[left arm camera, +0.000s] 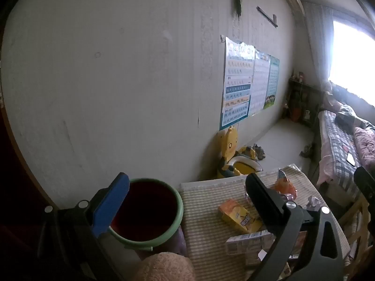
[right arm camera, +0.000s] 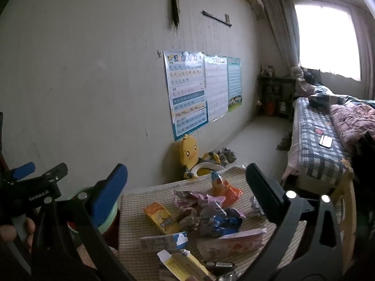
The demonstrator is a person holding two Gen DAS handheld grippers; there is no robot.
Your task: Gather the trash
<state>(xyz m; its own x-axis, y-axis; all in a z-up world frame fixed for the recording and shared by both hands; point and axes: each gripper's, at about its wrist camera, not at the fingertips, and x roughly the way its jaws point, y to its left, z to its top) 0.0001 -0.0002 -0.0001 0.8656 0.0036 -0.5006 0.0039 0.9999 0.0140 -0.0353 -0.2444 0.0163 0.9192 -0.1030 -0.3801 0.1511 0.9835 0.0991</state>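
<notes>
Trash point(right arm camera: 206, 213): wrappers, yellow pouch point(right arm camera: 161, 217), cartons, heaped on striped tabletop point(right arm camera: 133, 201). Green-rimmed bucket point(left arm camera: 150, 210) just left of table. Left gripper point(left arm camera: 187, 199) spread wide over bucket edge, empty. Right gripper point(right arm camera: 187, 187) spread wide above heap, empty.

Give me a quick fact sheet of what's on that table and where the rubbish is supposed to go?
Surface: striped table mat
Rubbish: yellow snack packet, orange packet, crumpled wrappers, flattened cartons
Container: green-rimmed bin, beside the table's left edge
Left hand-held gripper: open, holding nothing
Right hand-held gripper: open, holding nothing, above the pile
Collected: bin interior too dark to tell
</notes>
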